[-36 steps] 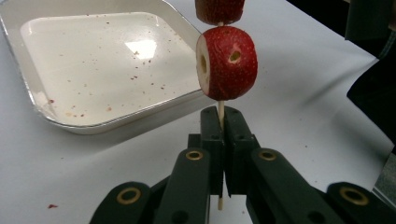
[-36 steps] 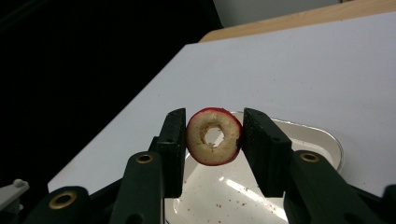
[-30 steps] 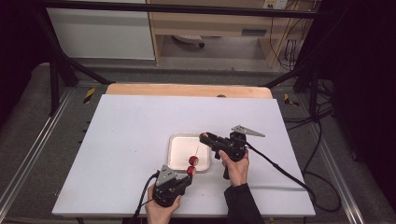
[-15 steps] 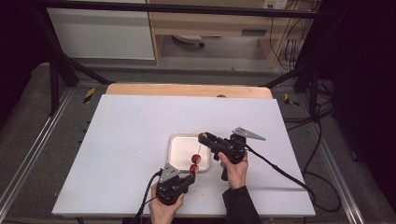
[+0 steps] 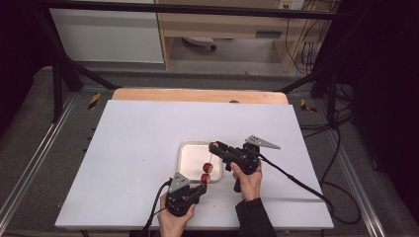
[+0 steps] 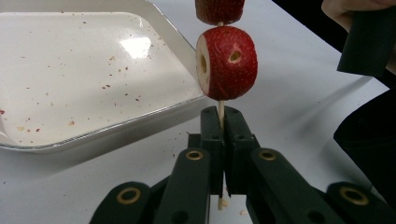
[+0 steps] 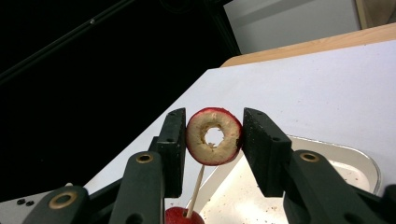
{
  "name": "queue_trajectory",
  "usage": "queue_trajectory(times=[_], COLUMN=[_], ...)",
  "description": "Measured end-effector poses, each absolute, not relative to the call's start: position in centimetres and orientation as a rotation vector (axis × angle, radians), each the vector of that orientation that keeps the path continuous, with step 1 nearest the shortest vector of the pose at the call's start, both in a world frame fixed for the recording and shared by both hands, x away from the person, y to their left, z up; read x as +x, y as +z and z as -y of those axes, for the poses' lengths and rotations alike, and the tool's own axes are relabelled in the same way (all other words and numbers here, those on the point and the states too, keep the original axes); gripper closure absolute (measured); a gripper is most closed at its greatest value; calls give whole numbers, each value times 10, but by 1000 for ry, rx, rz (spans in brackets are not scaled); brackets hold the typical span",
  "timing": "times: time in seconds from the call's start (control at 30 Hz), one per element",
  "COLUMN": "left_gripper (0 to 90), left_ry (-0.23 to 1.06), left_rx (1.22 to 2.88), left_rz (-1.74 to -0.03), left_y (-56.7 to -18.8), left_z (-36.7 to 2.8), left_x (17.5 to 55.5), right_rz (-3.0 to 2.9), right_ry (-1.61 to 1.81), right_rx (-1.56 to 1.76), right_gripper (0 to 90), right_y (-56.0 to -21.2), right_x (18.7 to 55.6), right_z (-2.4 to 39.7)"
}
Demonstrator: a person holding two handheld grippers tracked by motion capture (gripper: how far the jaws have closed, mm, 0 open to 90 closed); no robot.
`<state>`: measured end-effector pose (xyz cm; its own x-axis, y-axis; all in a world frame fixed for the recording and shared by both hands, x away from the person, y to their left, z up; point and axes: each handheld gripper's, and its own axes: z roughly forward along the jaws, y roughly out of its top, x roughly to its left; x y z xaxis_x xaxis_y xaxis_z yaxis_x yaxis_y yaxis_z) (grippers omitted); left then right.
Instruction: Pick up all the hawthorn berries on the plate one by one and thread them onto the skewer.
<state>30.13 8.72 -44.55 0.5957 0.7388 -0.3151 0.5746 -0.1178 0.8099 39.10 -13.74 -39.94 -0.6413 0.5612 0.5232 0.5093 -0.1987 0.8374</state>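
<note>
My left gripper [image 5: 201, 185] [image 6: 223, 116] is shut on the lower end of a thin wooden skewer [image 6: 220, 108] and holds it upright. Two red cored fruit pieces [image 5: 206, 173] sit on the skewer, the lower one [image 6: 226, 63] just above the jaws. My right gripper [image 5: 215, 146] [image 7: 214, 135] is shut on a third piece, a red ring with a hollow core [image 7: 214, 136], and holds it over the skewer. The skewer tip [image 7: 198, 179] reaches the ring's lower edge. All of this hangs over the near right edge of a white tray [image 5: 190, 158].
The white tray [image 6: 93, 70] [image 7: 336, 163] carries crumbs and red specks. It lies on a white tabletop [image 5: 148, 138] with a wooden strip [image 5: 197, 95] along the far edge. Cables [image 5: 296, 180] trail from both grippers towards the near and right edges.
My left gripper has carried the skewer with its two fruit pieces right and away from me, under the ring in the right gripper. The right gripper has hardly moved.
</note>
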Motion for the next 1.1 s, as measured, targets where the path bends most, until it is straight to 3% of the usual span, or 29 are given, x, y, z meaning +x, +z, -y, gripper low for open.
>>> queue_trajectory(times=[0.47,0.8,1.1], left_gripper=[879,879,882], left_ry=[185,94,119], left_rx=[1789,1730,1726], left_rz=[-1066,-1075,-1078], left_y=[-446,-445,-446], left_z=[-86,-89,-88], left_x=[301,304,308], right_rz=[-1989,-2003,-2062], right_ry=[2007,1962,1959], right_rx=[1318,1226,1257], right_gripper=[616,616,618], right_y=[-399,-404,-404], right_x=[389,387,385], right_z=[138,135,135])
